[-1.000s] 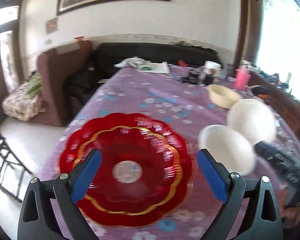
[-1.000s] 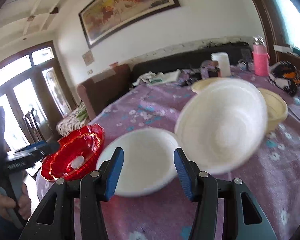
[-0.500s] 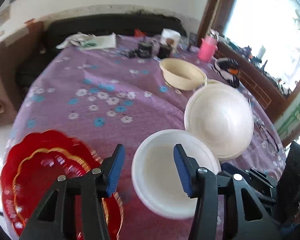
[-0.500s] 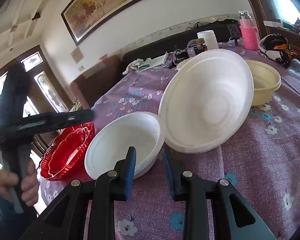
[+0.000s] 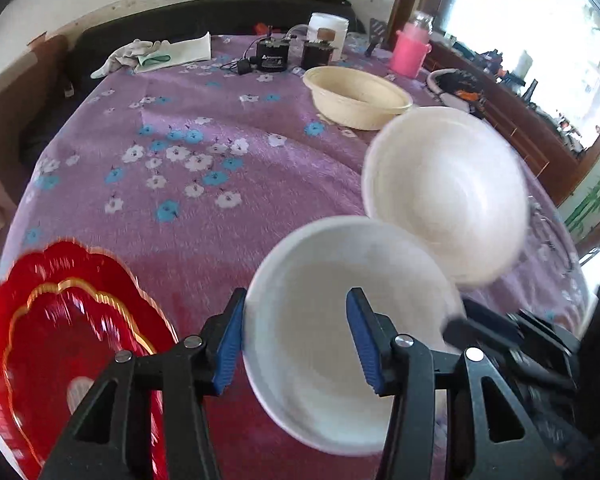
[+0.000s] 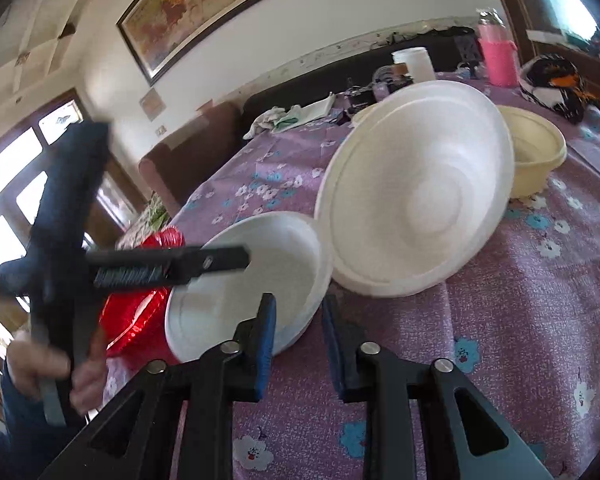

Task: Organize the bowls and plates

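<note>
White foam bowl [image 5: 340, 320] straddled by my half-open left fingers [image 5: 232, 340]; right gripper [image 6: 298, 344] closing on its near rim, nothing pinched yet — seat deeper first.

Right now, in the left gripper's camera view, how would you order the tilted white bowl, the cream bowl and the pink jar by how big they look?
1. Tilted white bowl, though it is nearer the camera.
2. Cream bowl.
3. Pink jar, farthest back, so its true size is unsure.

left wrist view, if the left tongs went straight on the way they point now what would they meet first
Most likely the small white bowl: the left tongs point down with its near rim between their blue pads. Depth is unclear, but one pad seems to sit outside the rim and one over the inside, so the rim or inner wall probably comes first.
</note>
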Available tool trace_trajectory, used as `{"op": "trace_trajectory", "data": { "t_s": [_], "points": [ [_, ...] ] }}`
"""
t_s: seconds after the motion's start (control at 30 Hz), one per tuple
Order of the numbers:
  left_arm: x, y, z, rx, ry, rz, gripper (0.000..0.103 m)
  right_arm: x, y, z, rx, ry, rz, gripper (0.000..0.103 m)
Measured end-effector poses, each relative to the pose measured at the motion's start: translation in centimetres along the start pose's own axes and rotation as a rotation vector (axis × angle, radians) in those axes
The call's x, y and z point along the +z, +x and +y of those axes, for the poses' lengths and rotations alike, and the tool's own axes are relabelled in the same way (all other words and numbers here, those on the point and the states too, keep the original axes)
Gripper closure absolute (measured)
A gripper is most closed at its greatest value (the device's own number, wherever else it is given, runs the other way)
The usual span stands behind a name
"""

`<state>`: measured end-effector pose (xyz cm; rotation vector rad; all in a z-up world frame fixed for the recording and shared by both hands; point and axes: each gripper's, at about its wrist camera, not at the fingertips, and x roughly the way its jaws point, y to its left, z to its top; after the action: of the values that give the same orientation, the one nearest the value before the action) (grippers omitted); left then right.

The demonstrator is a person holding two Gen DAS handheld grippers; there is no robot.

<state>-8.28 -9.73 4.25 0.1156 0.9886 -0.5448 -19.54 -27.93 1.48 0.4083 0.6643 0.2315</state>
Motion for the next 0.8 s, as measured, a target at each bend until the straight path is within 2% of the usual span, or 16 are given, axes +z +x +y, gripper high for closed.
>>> {"op": "trace_trajectory", "data": {
  "t_s": [0.23, 0.33, 0.37, 0.43, 0.5, 0.53, 0.57, 0.8],
  "points": [
    [-2.5, -1.4, -0.5, -0.007, -0.004, -0.039, 0.054, 0.3, 0.2, -0.5, -0.025, 0.029, -0.001, 0.080],
    [-2.8, -0.9, -0.8, 0.045, 0.016, -0.044, 0.055, 0.4, 0.0, -1.1, -0.033, 0.054, 0.005, 0.080],
    [-2.9, -0.7, -0.8, 0.041, 0.019, -0.041, 0.059, 0.3, -0.1, -1.2, -0.036, 0.060, 0.009, 0.080],
    [-3.0, -0.5, -1.0, 0.040, 0.028, -0.042, 0.081, 0.1, -0.1, -1.7, -0.027, 0.073, 0.030, 0.080],
    [-3.3, -0.4, -1.5, 0.064, 0.049, -0.051, 0.086, -0.1, -0.1, -1.6, -0.009, 0.066, 0.040, 0.080],
    [-3.4, -0.5, -1.7, 0.086, 0.058, -0.061, 0.086, -0.2, -0.1, -1.4, -0.007, 0.055, 0.045, 0.080],
    [-3.5, -0.5, -1.9, 0.100, 0.063, -0.066, 0.086, -0.4, -0.2, -1.3, -0.008, 0.049, 0.047, 0.087],
    [-3.6, -2.9, -2.5, 0.128, 0.078, -0.120, 0.086, 0.8, -2.4, -0.2, 0.002, 0.056, 0.044, 0.089]
  ]
}}
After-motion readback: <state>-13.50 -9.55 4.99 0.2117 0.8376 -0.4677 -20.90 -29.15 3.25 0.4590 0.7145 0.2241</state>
